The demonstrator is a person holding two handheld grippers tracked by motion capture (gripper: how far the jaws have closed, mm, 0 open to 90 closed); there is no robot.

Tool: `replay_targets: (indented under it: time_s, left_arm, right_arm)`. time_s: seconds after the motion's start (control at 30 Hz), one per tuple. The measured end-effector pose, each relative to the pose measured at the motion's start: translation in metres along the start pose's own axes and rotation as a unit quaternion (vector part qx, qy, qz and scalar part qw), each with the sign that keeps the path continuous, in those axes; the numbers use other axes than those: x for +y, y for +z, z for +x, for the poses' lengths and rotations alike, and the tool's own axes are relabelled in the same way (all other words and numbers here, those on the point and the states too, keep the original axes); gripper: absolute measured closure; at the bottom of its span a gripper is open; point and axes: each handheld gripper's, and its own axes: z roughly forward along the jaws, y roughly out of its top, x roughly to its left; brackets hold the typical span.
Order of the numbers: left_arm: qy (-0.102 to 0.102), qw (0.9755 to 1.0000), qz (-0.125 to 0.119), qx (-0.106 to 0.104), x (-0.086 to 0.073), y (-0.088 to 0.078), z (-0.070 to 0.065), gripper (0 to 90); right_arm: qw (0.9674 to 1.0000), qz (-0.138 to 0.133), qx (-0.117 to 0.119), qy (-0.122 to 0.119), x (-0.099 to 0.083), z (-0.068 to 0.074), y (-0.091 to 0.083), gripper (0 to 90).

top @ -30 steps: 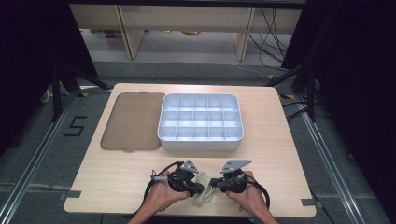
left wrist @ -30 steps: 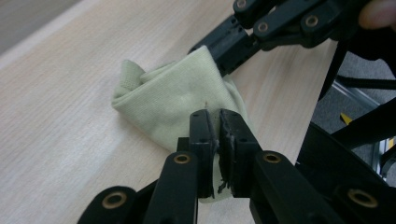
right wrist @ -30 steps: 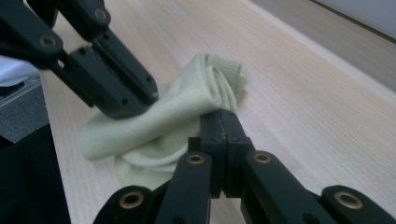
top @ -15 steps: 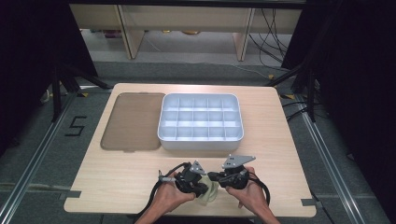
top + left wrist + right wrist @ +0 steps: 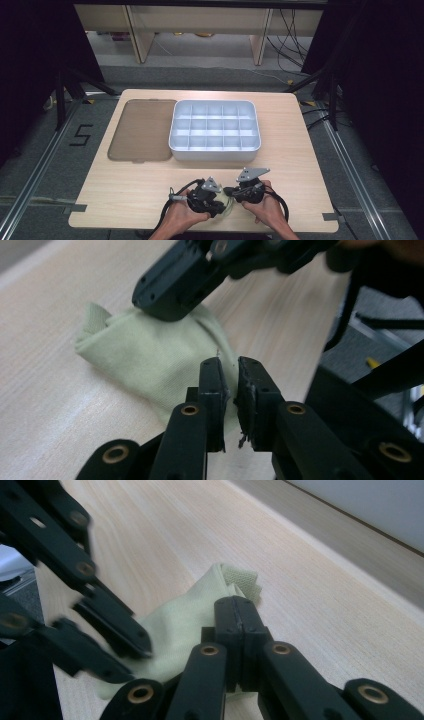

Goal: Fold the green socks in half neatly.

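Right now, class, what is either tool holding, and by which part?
The right tool pinches the folded pale green cloth at its edge. The left tool, jaws slightly parted, grips nothing.

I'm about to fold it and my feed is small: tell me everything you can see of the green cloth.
The cloth is pale green, soft knit-looking fabric, bunched and creased, with one corner turned up. It lies on the wooden table near the front edge, between both hands. The right gripper is shut, its fingers pinching one edge of it. The left gripper has a narrow gap between its fingers, just over the cloth's near edge; whether they press on it is unclear.
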Motion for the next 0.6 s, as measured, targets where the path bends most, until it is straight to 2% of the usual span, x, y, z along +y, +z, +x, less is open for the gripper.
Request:
replay_targets:
  time_s: [0.07, 0.13, 0.17, 0.2, 0.27, 0.3, 0.33, 0.43, 0.47, 0.6]
  left_arm:
    - [-0.008, 0.9999, -0.003, -0.006, 0.0, 0.004, 0.002, 80.8]
    - [-0.002, 1.0, 0.0, -0.002, 0.0, 0.003, 0.001, 80.9]
    - [-0.001, 1.0, 0.004, 0.003, 0.0, 0.003, 0.0, 80.9]
    - [-0.002, 1.0, 0.003, 0.004, 0.001, 0.004, -0.001, 80.9]
    - [-0.004, 1.0, 0.002, 0.004, 0.001, 0.004, -0.001, 81.0]
    - [-0.004, 1.0, 0.002, 0.004, 0.001, 0.004, -0.001, 81.0]
    - [-0.003, 1.0, 0.003, 0.007, 0.0, 0.004, -0.002, 81.1]
    - [0.005, 0.9999, 0.007, 0.01, 0.001, 0.004, -0.002, 81.1]
    - [0.006, 0.9999, 0.007, 0.011, 0.001, 0.004, -0.002, 81.2]
    - [0.011, 0.9998, 0.008, 0.017, 0.001, 0.004, -0.004, 81.1]
  right_arm:
    - [1.0, 0.0, -0.001, 0.0, 0.0, 0.0, 0.0, 90.0]
    - [1.0, 0.0, 0.001, 0.004, 0.0, 0.0, -0.001, 89.9]
    - [1.0, 0.001, 0.004, 0.008, 0.0, 0.001, -0.001, 87.3]
    - [0.9998, -0.007, 0.013, 0.016, 0.001, -0.001, -0.003, 75.9]
    - [0.9998, -0.015, 0.004, 0.008, 0.003, -0.004, -0.005, 68.2]
    - [0.9998, -0.015, 0.004, 0.008, 0.003, -0.004, -0.005, 68.2]
    - [0.9994, -0.022, 0.007, 0.025, 0.004, -0.007, -0.01, 61.8]
    - [0.9995, -0.017, 0.005, 0.026, 0.005, -0.009, -0.012, 56.6]
    - [0.9992, -0.014, 0.011, 0.036, 0.005, -0.01, -0.012, 52.9]
    - [0.9989, -0.006, 0.014, 0.045, 0.005, -0.013, -0.008, 50.8]
